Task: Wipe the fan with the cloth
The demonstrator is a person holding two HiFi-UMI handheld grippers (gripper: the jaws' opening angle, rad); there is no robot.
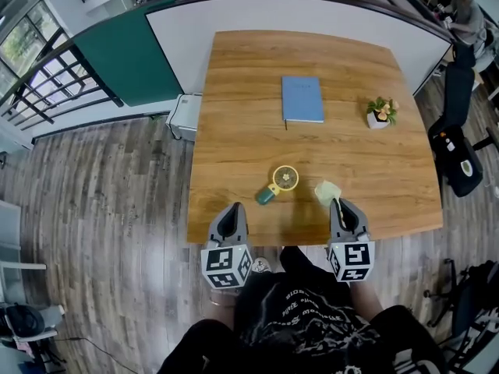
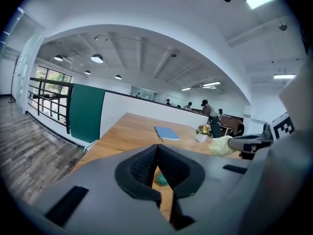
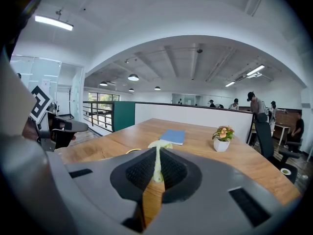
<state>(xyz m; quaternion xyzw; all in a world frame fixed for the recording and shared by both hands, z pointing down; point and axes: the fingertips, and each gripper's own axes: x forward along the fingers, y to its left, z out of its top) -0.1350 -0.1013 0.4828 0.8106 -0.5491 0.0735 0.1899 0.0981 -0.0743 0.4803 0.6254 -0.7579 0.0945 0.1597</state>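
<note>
Stood at the near edge of a wooden worktop (image 1: 234, 92) with a gripper in each hand. Held the left gripper (image 1: 234, 207) clenched over the worktop's near left edge, pads pressed together at the tips with nothing caught between them. Found the right gripper (image 1: 337, 202) clamped on the cloth (image 1: 327, 189), a pale yellow-green thing. Saw a thin fold of it running up between the pads in the right gripper view, the rest bunched just past the tips. Could not tell whether it touched the wood. Found the fan (image 1: 282, 180) lying on the worktop between the two grippers and a little beyond them, round yellow head away from the person, teal handle pointing back toward the left gripper, apart from both grippers and from the cloth just to its right. Caught only a sliver of that teal handle through the gap below the shut pads in the left gripper view. Farther back, saw a blue notebook (image 1: 302, 98) lying flat near the middle of the worktop and a small potted plant (image 1: 380, 111) in a white pot toward the right side, well apart from each other and from the fan. Beyond the worktop's right edge, noted a black office chair (image 1: 456, 146) on the wood-plank floor (image 1: 93, 209). Behind the far edge, noted a white partition (image 1: 187, 29) with a green panel (image 1: 129, 61) at its left.
</note>
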